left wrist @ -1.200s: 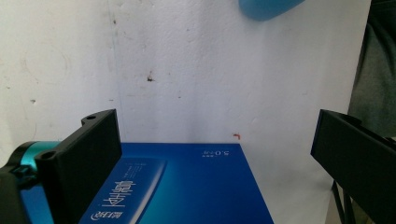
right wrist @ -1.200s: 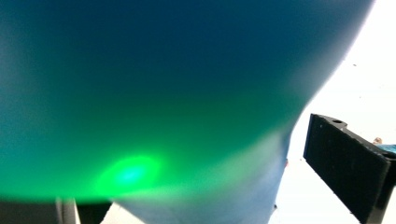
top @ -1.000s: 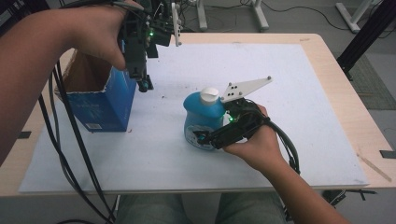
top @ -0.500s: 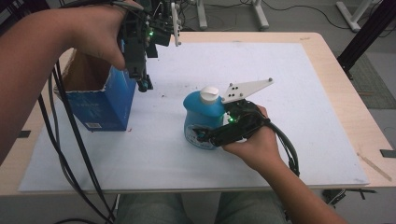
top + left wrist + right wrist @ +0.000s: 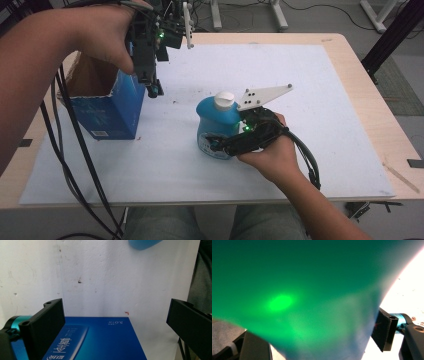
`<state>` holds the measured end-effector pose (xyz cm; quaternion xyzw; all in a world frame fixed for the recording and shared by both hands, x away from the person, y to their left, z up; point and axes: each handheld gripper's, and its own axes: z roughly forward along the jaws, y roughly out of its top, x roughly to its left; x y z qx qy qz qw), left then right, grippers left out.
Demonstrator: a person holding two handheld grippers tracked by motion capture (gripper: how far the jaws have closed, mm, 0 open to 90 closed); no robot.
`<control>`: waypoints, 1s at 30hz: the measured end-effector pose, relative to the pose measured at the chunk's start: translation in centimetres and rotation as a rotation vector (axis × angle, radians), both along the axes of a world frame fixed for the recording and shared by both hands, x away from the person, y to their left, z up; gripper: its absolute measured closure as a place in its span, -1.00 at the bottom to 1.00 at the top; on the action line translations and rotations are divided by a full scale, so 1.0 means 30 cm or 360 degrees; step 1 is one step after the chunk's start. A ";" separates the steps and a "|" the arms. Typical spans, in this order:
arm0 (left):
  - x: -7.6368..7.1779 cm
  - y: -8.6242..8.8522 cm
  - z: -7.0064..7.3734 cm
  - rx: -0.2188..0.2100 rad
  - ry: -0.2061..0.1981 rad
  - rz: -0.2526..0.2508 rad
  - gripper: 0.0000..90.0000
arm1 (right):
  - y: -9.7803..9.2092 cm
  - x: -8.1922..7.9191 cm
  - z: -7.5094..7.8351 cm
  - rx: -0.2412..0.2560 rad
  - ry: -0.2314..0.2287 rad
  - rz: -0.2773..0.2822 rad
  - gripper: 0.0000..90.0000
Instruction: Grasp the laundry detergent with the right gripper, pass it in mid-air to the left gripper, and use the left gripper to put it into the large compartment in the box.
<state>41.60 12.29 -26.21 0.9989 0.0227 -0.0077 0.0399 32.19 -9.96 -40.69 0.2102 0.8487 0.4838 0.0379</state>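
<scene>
Nearest to us, we are gripping the blue bottle [image 5: 216, 127] with the right gripper [image 5: 225, 145], our right hand [image 5: 267, 155] wrapping the tool from behind. The jaws are clamping the bottle's lower body from both sides, one in front of the label and one behind. In the right gripper view the bottle [image 5: 294, 295] is pressing so close that its wall is glowing green from the gripper's light, with a black jaw showing at either edge. The bottle is standing upright on the white sheet [image 5: 310, 100] near the middle of the surface [image 5: 375, 90], its white cap [image 5: 224, 101] pointing up just beside the gripper's grey three-cornered plate [image 5: 262, 96].

Farther off and to the left, the open blue box [image 5: 107, 107] is sitting on the sheet, well apart from the bottle, its brown inside facing up. We are holding the left gripper [image 5: 152, 87] above the box's right wall, pointing down, with our left hand [image 5: 107, 30] wrapped around its body and its cables [image 5: 75, 150] trailing down over the near edge. In the left gripper view its jaws are standing wide apart and grasping nothing, with the box's printed blue side [image 5: 100, 338] lying between them and the bottle's rounded edge [image 5: 143, 243] peeking in at the top.
</scene>
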 end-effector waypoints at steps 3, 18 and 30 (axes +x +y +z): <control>0.002 0.001 0.000 0.0001 0.0002 0.0001 -0.96 | 0.001 0.000 0.000 0.0006 -0.0002 0.0006 -0.28; 0.001 -0.002 -0.008 0.0008 0.0010 0.0003 -0.96 | 0.007 -0.014 0.002 0.0034 -0.0093 0.0018 -0.08; -0.015 -0.003 -0.007 -0.0012 -0.0018 0.0005 -0.96 | 0.005 -0.028 0.005 0.0011 -0.0211 0.0031 0.03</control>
